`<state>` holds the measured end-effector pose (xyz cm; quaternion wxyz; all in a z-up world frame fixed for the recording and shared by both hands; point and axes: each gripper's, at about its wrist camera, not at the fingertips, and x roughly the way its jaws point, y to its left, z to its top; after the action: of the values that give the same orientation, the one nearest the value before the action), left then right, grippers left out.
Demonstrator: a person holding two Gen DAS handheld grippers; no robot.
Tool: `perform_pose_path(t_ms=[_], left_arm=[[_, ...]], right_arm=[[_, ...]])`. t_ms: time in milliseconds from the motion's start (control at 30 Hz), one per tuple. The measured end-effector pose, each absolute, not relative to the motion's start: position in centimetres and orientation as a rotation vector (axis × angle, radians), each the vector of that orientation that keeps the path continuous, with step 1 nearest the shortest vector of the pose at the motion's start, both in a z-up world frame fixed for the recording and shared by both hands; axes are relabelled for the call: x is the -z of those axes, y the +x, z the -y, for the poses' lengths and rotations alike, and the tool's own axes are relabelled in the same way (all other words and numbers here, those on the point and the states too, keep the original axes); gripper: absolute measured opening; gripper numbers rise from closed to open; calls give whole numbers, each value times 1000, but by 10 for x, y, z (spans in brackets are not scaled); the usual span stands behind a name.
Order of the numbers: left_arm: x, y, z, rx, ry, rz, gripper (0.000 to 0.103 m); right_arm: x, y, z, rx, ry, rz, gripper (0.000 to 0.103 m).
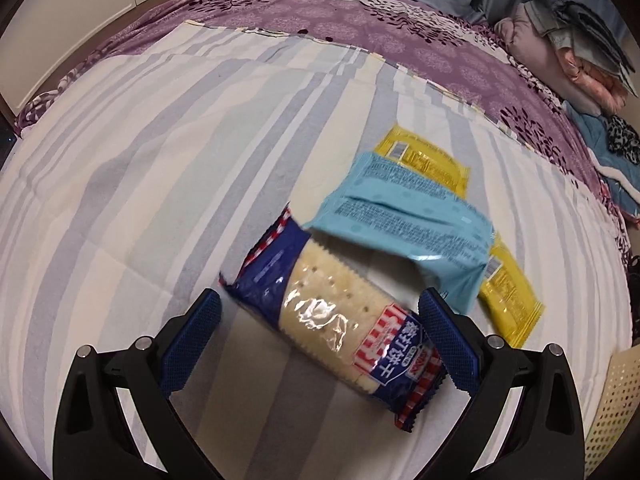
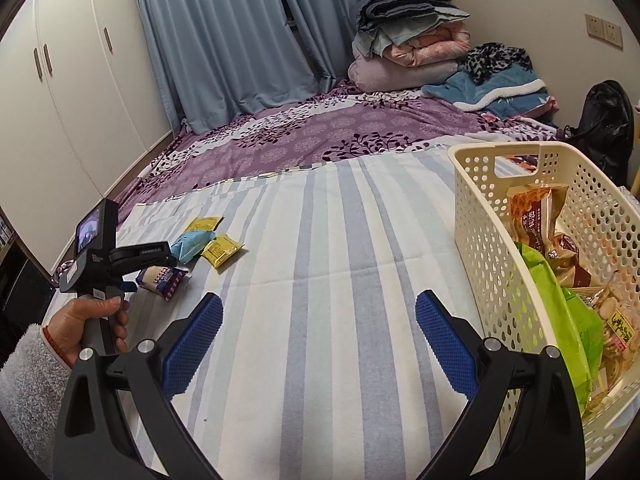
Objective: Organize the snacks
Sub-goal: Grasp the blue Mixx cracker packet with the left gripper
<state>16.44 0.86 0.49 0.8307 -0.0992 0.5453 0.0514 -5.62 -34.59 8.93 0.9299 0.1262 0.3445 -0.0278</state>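
Observation:
A dark blue cracker packet (image 1: 336, 316) with red-and-white checked ends lies on the striped sheet (image 1: 160, 184), between the wide-open fingers of my left gripper (image 1: 320, 300). Its near end sits close against the right pad (image 1: 448, 336). Just beyond it a light blue packet (image 1: 400, 220) overlaps two yellow packets (image 1: 428, 160) (image 1: 508, 300). In the right wrist view the same cracker packet (image 2: 160, 278), light blue packet (image 2: 190, 246) and yellow packets (image 2: 222, 250) lie at the far left. My right gripper (image 2: 319, 300) hangs open over bare sheet, holding nothing.
A cream perforated basket (image 2: 480, 240) stands at the right, holding a green bag (image 2: 560, 320) and several other snack bags. A hand (image 2: 92, 320) in a fuzzy sleeve holds the left gripper. Folded bedding (image 2: 408, 40) is piled at the bed's far end.

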Motion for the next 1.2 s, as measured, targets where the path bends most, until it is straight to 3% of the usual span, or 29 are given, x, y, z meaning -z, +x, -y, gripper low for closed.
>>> perform_pose_path(t_ms=[467, 633, 700, 733, 1200], left_arm=[[-8, 137, -52, -73, -161, -1101, 100], [-8, 141, -53, -31, -188, -1078, 77], [-9, 142, -51, -2, -184, -1065, 54], [-10, 143, -50, 11, -180, -1060, 50], [-30, 117, -81, 71, -219, -1010, 43]], right_arm=[[-86, -47, 317, 9, 213, -735, 96], [-82, -41, 304, -5, 180, -759, 96], [-79, -38, 300, -8, 172, -768, 96], [-78, -36, 298, -10, 164, -773, 96], [-53, 57, 230, -197, 26, -814, 96]])
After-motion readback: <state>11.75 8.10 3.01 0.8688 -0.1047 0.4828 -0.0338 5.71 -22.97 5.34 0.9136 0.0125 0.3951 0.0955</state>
